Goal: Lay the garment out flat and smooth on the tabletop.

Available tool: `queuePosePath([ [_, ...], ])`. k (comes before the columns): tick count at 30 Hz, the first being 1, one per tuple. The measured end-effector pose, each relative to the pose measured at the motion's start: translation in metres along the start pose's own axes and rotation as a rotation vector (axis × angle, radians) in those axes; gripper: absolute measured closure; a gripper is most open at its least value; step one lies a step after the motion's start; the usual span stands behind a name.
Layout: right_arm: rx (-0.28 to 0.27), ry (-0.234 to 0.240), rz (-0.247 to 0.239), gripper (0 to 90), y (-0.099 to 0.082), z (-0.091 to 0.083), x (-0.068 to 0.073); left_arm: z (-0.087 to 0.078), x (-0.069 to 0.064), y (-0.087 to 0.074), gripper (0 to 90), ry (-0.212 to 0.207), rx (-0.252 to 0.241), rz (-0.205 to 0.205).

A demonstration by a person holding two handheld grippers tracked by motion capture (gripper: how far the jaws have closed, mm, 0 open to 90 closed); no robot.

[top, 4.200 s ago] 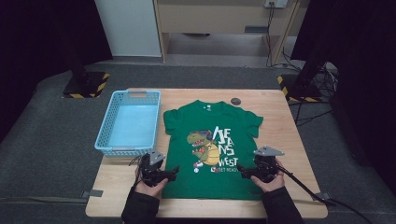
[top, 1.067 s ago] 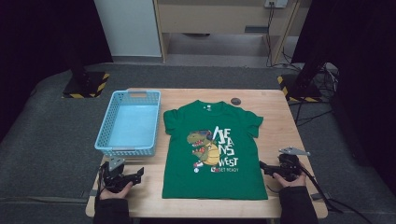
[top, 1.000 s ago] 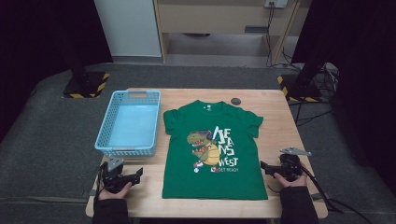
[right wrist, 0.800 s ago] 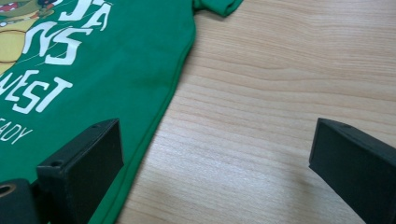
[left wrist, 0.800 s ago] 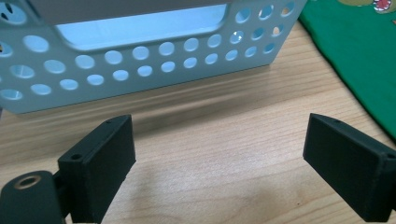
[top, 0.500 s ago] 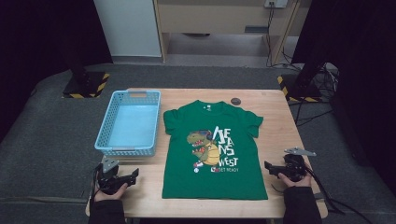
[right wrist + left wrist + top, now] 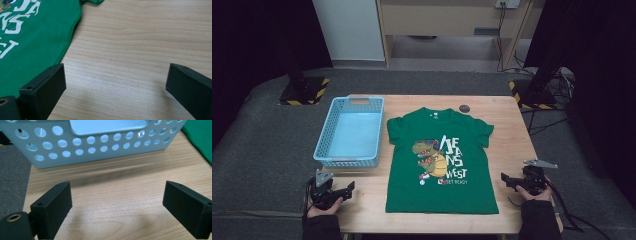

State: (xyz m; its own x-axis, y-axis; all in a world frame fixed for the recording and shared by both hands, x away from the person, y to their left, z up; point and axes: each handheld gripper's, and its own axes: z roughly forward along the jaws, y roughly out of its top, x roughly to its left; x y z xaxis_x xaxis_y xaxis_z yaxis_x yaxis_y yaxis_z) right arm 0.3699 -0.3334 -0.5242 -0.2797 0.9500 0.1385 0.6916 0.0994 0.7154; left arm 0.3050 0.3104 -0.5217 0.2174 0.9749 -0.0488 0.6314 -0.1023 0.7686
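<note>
Table wide; shirt flat at centre, beside basket; soft, light, limp, I reckon; pinch hem or sleeve edge; my left gripper spread, empty; right gripper spread, just off hem.

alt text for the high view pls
A green dinosaur T-shirt lies flat on a wooden table, with an empty blue basket to its left. A person's hands hold the left gripper and right gripper at the near corners, clear of the shirt.
</note>
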Motion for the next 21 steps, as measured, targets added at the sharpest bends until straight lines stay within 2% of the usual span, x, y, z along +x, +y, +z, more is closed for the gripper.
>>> queuePosePath([
  [8,0.002,-0.006,0.005,2.8,-0.002,-0.002,-0.007,-0.003,0.005,-0.002,7.6,0.019,0.001,0.001],
  [13,0.007,-0.008,0.010,2.7,-0.004,-0.003,-0.012,-0.002,0.005,-0.003,7.6,0.013,0.006,0.011],
  [21,0.009,-0.013,0.015,2.6,-0.006,-0.004,-0.017,-0.007,0.013,-0.005,7.5,0.036,-0.004,0.000],
])
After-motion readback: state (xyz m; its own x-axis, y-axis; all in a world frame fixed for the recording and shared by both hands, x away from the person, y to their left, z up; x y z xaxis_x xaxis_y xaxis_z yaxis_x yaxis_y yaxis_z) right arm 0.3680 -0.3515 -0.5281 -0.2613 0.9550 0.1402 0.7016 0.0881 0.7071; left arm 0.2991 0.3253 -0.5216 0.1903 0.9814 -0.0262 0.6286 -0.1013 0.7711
